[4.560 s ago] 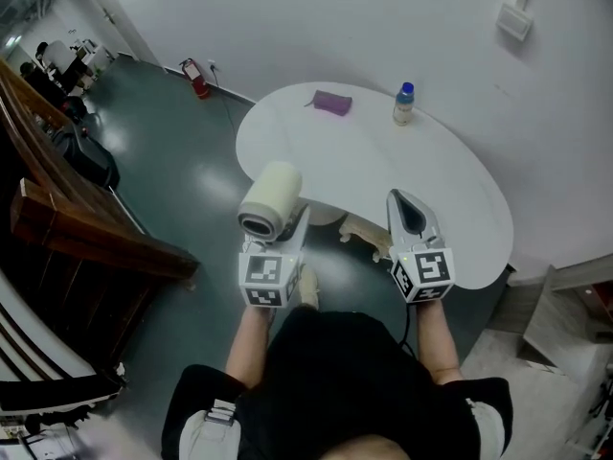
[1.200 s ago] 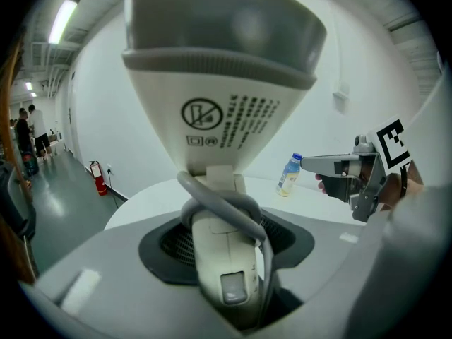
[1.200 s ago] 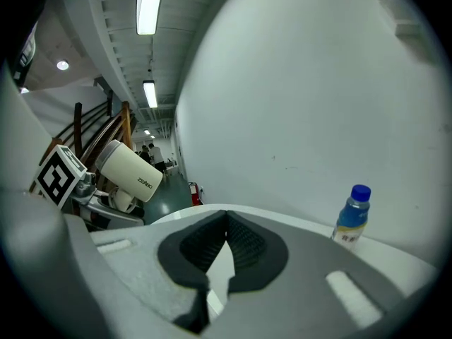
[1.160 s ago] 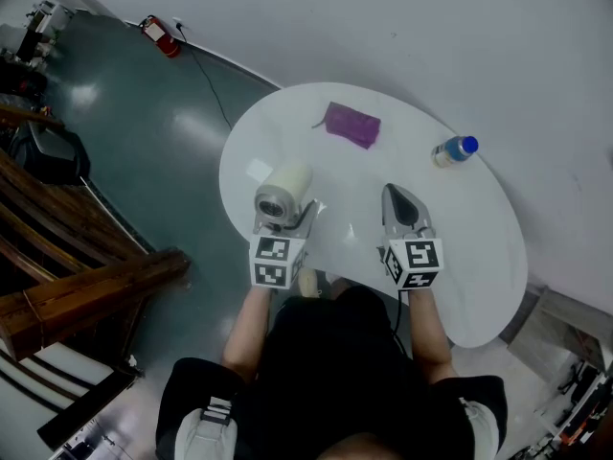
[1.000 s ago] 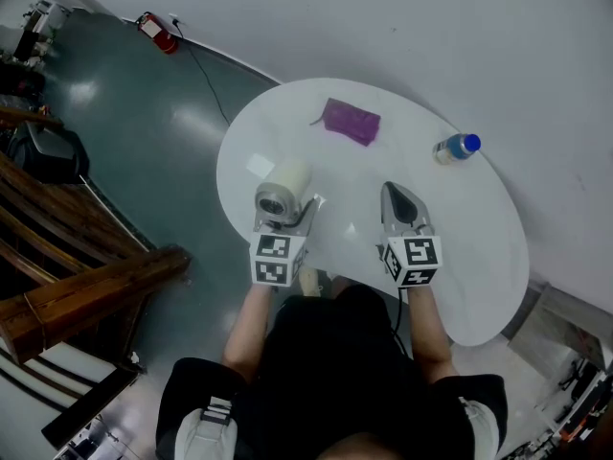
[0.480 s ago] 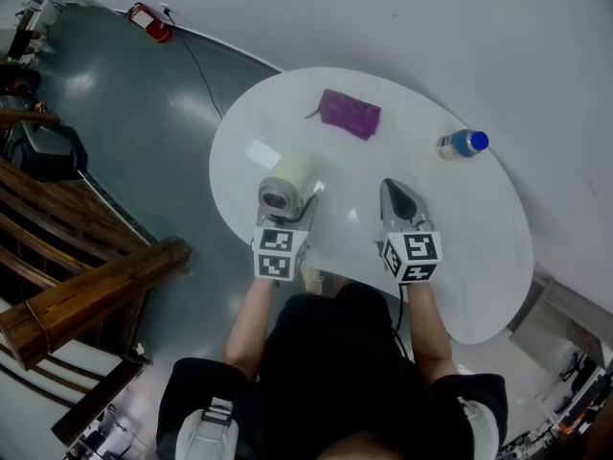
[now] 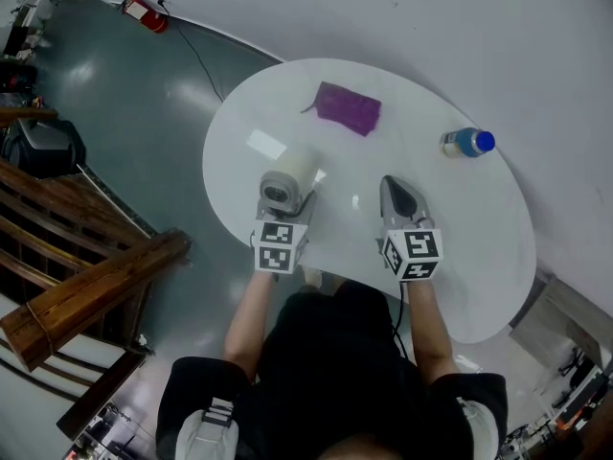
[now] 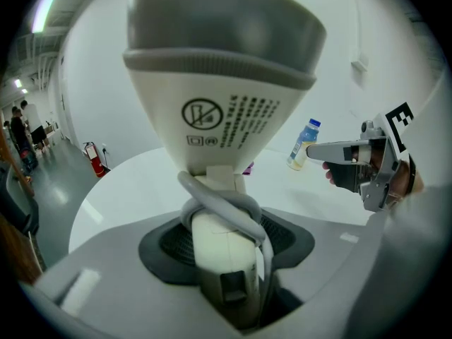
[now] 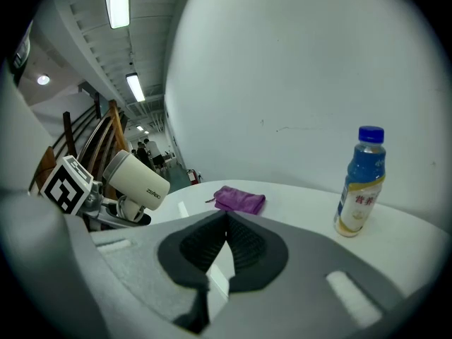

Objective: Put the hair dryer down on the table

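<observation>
Left tool (image 8: pixel 222 256) clamped on hair dryer (image 8: pixel 219 104) handle, above desk (image 7: pixel 460 247) near-left part | left gripper view alone shows: grey cord (image 8: pixel 226 207) wound round handle | dryer: cream barrel, grey ends | right tool (image 9: pixel 226 217): jaws together, empty

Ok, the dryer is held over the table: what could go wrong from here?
The dryer hangs near the table's left edge, so its round barrel might roll off once released. The cord is looped round the handle right at the left gripper's jaws, so it could snag as they open.
</observation>
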Tool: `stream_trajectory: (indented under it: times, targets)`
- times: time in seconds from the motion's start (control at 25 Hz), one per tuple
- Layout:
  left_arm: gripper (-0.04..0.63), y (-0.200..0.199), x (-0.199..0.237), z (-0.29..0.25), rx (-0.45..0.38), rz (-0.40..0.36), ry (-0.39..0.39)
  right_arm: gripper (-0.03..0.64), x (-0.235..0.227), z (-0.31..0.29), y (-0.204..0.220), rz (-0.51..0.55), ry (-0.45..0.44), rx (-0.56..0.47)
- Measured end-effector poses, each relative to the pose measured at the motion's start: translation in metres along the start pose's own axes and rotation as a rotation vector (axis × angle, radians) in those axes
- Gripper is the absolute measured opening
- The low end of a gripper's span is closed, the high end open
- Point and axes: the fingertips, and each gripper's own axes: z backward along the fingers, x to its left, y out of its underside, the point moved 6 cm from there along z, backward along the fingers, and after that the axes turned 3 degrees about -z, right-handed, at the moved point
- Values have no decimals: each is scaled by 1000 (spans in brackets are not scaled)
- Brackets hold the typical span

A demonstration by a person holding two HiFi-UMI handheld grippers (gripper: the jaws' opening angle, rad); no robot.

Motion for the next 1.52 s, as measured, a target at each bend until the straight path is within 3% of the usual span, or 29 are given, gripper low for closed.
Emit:
stream_trajectory:
  times: [0.2, 1.52]
  targets:
    - [236, 9, 1, -14, 41, 23, 4, 2, -3, -7, 3, -5, -14, 13]
    - [238, 29, 8, -76, 222, 0, -33, 2, -29, -23, 13, -43, -24, 60]
